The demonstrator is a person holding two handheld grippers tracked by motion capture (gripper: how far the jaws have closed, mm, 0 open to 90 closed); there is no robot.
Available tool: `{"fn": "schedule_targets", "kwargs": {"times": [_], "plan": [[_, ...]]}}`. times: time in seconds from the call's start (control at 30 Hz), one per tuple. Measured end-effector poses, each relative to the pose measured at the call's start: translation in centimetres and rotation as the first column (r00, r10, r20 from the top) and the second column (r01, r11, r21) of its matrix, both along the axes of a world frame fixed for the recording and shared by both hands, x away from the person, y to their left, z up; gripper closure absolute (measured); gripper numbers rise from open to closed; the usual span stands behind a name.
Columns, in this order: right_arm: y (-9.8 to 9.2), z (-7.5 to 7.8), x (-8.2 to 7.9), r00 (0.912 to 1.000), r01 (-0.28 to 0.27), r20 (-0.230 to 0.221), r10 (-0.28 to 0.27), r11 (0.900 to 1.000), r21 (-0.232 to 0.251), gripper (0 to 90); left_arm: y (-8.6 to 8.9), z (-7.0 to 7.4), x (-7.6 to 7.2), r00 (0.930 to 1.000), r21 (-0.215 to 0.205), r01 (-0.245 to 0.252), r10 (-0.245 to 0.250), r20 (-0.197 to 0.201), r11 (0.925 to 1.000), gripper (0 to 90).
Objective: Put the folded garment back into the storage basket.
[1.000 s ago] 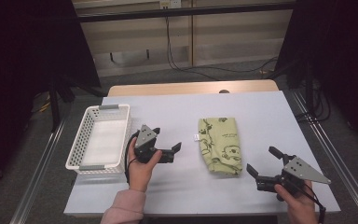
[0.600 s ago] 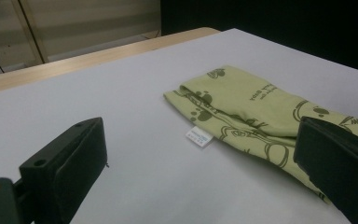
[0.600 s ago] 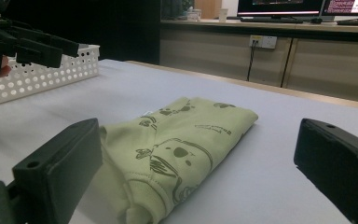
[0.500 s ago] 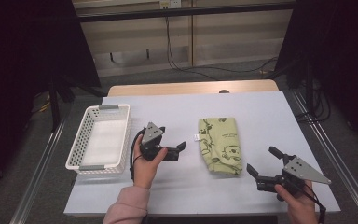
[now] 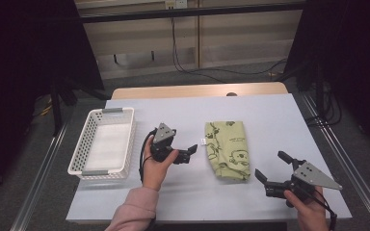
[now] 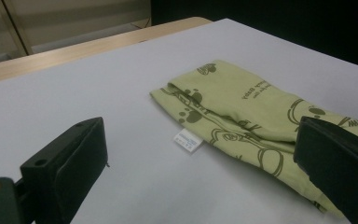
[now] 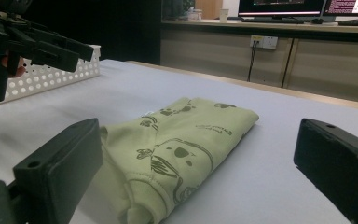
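Note:
A folded light-green cloth (image 5: 227, 149) printed with cartoon animals lies flat on the pale table (image 5: 270, 115); a small white label (image 5: 203, 141) sticks out of its left edge. My left gripper (image 5: 190, 153) hovers just left of the cloth, open, pointing at that label. In the left gripper view the jaws stand wide apart around the label (image 6: 188, 140) and the cloth's edge (image 6: 242, 107), holding nothing. My right gripper (image 5: 270, 165) rests open near the front right, a short way from the cloth's lower right corner. The right gripper view has the cloth (image 7: 186, 135) lying ahead between its spread jaws.
An empty white perforated basket (image 5: 125, 139) stands on the left part of the table, its wall (image 7: 51, 77) also in the right gripper view behind the left gripper (image 7: 70, 49). Metal rails run along both table sides. Cables hang at the back wall.
My left gripper has moved to the right, from beside the basket toward the cloth's left edge. The right gripper and the cloth have stayed put.

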State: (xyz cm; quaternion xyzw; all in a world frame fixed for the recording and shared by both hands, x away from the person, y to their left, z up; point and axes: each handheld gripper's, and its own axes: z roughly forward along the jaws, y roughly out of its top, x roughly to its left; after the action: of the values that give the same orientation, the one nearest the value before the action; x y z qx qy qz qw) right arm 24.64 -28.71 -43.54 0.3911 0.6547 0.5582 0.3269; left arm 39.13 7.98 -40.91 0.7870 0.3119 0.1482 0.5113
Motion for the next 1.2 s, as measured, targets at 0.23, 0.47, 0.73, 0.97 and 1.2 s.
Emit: {"fn": "schedule_targets", "kwargs": {"times": [0.23,0.47,0.73,0.97,1.2], "plan": [[0.0,0.0,0.0,1.0000,-0.006,0.001,0.006,1.000,0.005,0.8,-0.8,0.1,0.5,0.9998,0.011,0.006,-0.006,-0.020,0.9999,3.1],[0.0,0.0,0.0,1.0000,-0.008,0.003,0.008,1.000,0.004,0.8,-1.6,-0.1,0.9,0.9990,0.027,0.014,-0.013,-0.043,0.9995,3.1],[0.0,0.1,0.0,1.0000,-0.006,0.004,0.006,1.000,0.000,0.8,-2.5,-0.3,1.4,0.9975,0.037,0.024,-0.022,-0.067,0.9990,3.2],[0.0,0.1,0.0,1.0000,-0.006,0.004,0.006,1.000,0.002,0.8,-3.2,-0.2,2.0,0.9968,0.075,0.038,-0.032,-0.073,0.9965,3.2],[0.0,0.1,0.0,0.9999,-0.009,0.008,0.009,1.000,0.001,0.9,-4.2,-0.4,2.4,0.9946,0.094,0.050,-0.041,-0.096,0.9943,3.3]]}}
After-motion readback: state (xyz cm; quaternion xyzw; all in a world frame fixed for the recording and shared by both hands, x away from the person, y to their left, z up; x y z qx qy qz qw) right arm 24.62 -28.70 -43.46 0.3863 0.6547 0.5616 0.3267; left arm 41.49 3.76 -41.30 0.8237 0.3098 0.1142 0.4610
